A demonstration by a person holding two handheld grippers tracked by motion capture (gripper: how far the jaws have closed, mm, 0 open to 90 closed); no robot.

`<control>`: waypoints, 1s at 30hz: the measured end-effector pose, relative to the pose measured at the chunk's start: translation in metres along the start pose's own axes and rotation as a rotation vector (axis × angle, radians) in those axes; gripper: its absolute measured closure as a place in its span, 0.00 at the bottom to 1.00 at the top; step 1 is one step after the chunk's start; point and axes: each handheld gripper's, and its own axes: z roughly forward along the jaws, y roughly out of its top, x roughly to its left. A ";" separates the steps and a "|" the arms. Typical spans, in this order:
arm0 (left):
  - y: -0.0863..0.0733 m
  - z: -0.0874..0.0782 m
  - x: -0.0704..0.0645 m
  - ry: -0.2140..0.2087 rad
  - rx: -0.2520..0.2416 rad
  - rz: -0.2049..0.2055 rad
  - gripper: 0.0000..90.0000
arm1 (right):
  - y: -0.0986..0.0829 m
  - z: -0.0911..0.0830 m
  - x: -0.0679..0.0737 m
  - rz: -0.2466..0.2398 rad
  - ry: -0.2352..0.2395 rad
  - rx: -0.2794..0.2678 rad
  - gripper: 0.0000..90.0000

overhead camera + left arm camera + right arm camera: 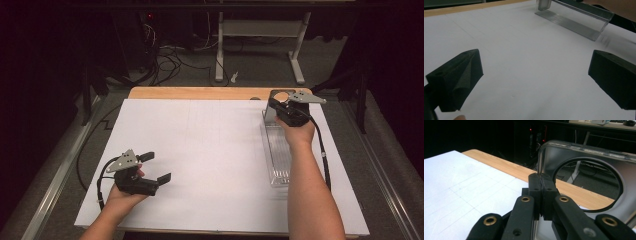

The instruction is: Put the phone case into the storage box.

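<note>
— So where is the clear tray (278, 150)?

— Right of centre in the high view, lying lengthwise on the white sheet (200, 165) that covers the wooden surface (200, 93). Its far end stands up as a panel with a round hole (587, 186), at the upper right of the frame.

— And the right gripper (286, 111)?

— At that far end. In the right gripper view its fingers (543, 192) are pressed together on the thin left edge of the upright panel, which rises straight out from between them, at the centre of the frame. The round hole sits just right of the fingers.

— What about the left gripper (152, 167)?

— Lower left of the high view, held above the sheet, well apart from the tray. Its fingers (456, 80) are spread wide, with nothing between them. In the left gripper view the tray lies in the upper right of the frame, far beyond both fingers.

— Anything past the surface?

— Dark floor with cables (170, 62) and a white desk frame (260, 40), top of the high view.
</note>
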 end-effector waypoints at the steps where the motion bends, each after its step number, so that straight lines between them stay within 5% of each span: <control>1: 0.000 0.000 0.000 -0.001 0.000 -0.001 0.01 | 0.000 0.000 0.000 0.000 -0.002 0.001 1.00; 30: -0.001 0.000 -0.001 -0.006 -0.002 -0.007 0.01 | -0.005 0.007 -0.001 0.014 -0.017 0.035 1.00</control>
